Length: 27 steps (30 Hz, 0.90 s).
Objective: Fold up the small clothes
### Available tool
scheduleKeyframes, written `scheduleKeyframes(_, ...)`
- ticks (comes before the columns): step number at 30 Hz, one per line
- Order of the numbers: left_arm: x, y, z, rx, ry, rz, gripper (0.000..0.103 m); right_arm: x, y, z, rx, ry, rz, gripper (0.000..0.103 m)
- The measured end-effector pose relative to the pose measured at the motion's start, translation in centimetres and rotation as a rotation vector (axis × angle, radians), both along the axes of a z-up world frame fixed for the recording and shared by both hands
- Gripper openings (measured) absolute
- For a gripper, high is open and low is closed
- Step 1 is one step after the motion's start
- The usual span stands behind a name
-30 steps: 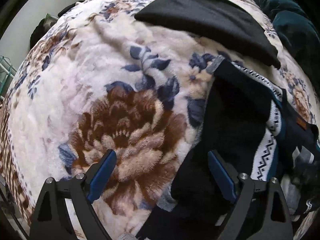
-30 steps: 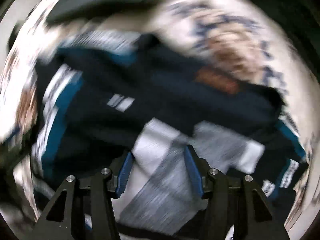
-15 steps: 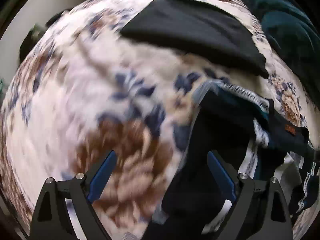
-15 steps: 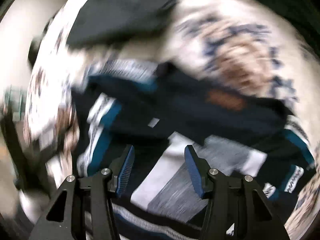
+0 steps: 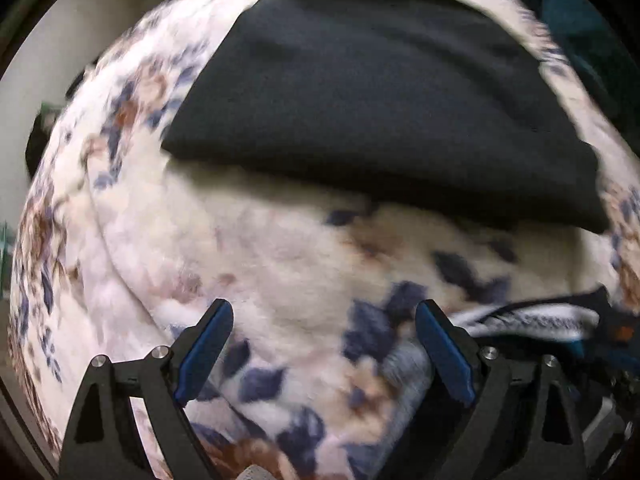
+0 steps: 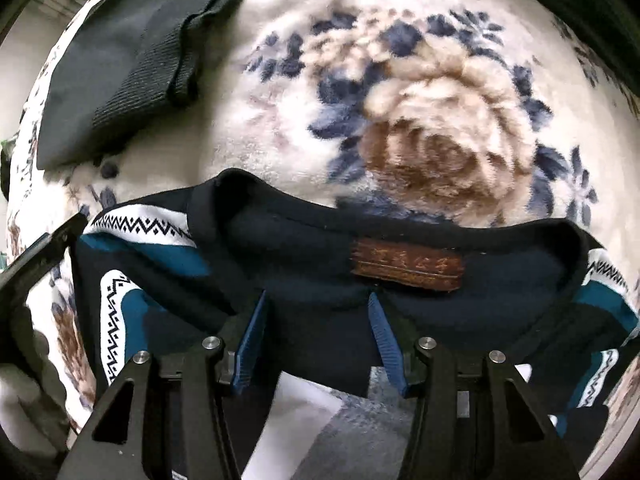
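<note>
A dark navy sweater (image 6: 304, 248) with teal and white zigzag bands and a brown neck label (image 6: 406, 268) lies crumpled on the floral blanket (image 6: 420, 112). My right gripper (image 6: 318, 320) stands open just over its collar area, fingers apart, nothing clamped. In the left wrist view only the sweater's patterned edge (image 5: 532, 320) shows at the lower right. My left gripper (image 5: 324, 340) is open above bare blanket (image 5: 248, 248), left of that edge. A folded black garment (image 5: 380, 92) lies farther back; the same garment (image 6: 120, 60) appears at upper left in the right wrist view.
A dark teal fabric pile (image 5: 580, 28) sits at the far right past the blanket's edge. The other gripper's black finger (image 6: 36, 248) shows at the left rim of the right wrist view. A pale wall (image 5: 40, 68) lies beyond the blanket on the left.
My left gripper swung forward and left, off the sweater and toward the black garment. My right gripper moved forward from the grey-white panel to the collar with the label. Both stayed open.
</note>
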State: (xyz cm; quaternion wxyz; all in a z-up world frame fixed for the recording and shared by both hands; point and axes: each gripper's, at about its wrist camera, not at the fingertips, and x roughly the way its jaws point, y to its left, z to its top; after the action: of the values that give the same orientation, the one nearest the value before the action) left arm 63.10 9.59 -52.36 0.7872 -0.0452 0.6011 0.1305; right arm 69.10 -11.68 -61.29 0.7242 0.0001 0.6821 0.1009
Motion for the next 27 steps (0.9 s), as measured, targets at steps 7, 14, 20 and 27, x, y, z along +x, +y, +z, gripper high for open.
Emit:
scheduleKeyframes(7, -6.2, 1.8, 4.6, -0.039, -0.117, 0.049, 0.094, -1.8, -7.3, 6.3, 0.085, -0.004, -0.066, 0.054)
scheduleKeyframes(14, -10.4, -3.9, 1.8, 0.007, -0.052, -0.071, 0.094, -8.7, -13.5, 2.5, 0.001, 0.143, -0.096, 0.054)
scheduleKeyframes(20, -11.1, -1.8, -1.1, -0.003, -0.010, -0.056, 0.103, -10.1, -20.7, 2.6, -0.031, 0.065, -0.323, 0.052)
scheduleKeyframes(27, -12.2, -2.9, 3.6, -0.016, -0.086, -0.067, 0.103, -13.9, -23.5, 5.2, 0.051, 0.032, -0.471, 0.052)
